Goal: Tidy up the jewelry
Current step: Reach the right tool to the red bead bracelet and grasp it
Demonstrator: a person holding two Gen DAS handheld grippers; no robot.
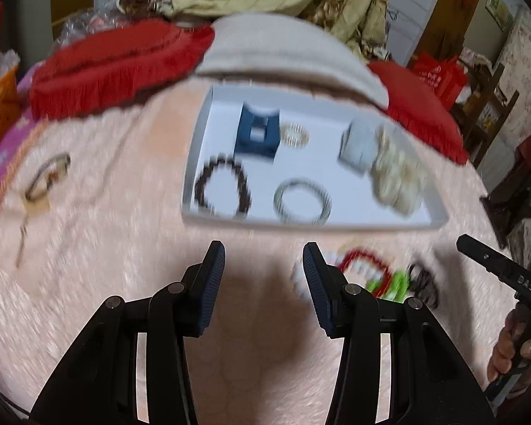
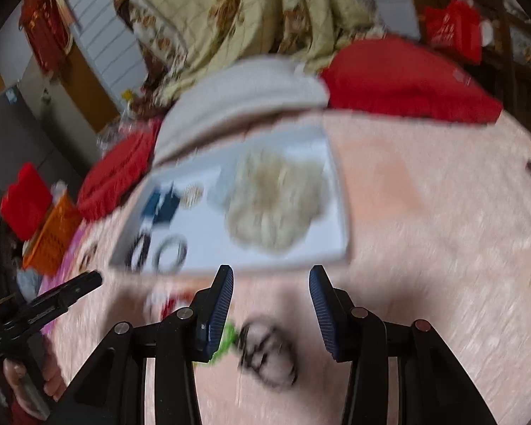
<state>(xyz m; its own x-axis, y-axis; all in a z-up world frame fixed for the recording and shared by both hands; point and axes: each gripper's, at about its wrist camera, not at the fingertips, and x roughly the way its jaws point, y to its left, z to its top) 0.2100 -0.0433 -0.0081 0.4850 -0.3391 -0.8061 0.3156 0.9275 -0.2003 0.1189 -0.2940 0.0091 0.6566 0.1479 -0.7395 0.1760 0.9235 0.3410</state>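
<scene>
Your pink blanket (image 1: 99,191) covers the bed, and both views are smeared by motion blur, so fine detail is lost. The white tray (image 1: 216,113) lies on it ahead of both tongs. In the tray you have a blue box (image 1: 256,134), a pale box (image 1: 357,145), a cream bead heap (image 1: 396,177), a dark bracelet (image 1: 223,191), a silver bangle (image 1: 302,202) and a small gold ring-shaped piece (image 1: 293,134); what that last one is cannot be told.

Outside the tray, near its front edge, lie a red-and-white strand (image 1: 361,265), something green (image 1: 389,283) and a black bracelet (image 2: 269,354), all half hidden behind your fingers.

Your left tongs (image 1: 263,283) are spread apart, holding nothing, above bare blanket. Your right tongs (image 2: 270,311) are likewise released, with the black bracelet between the fingers below.
</scene>
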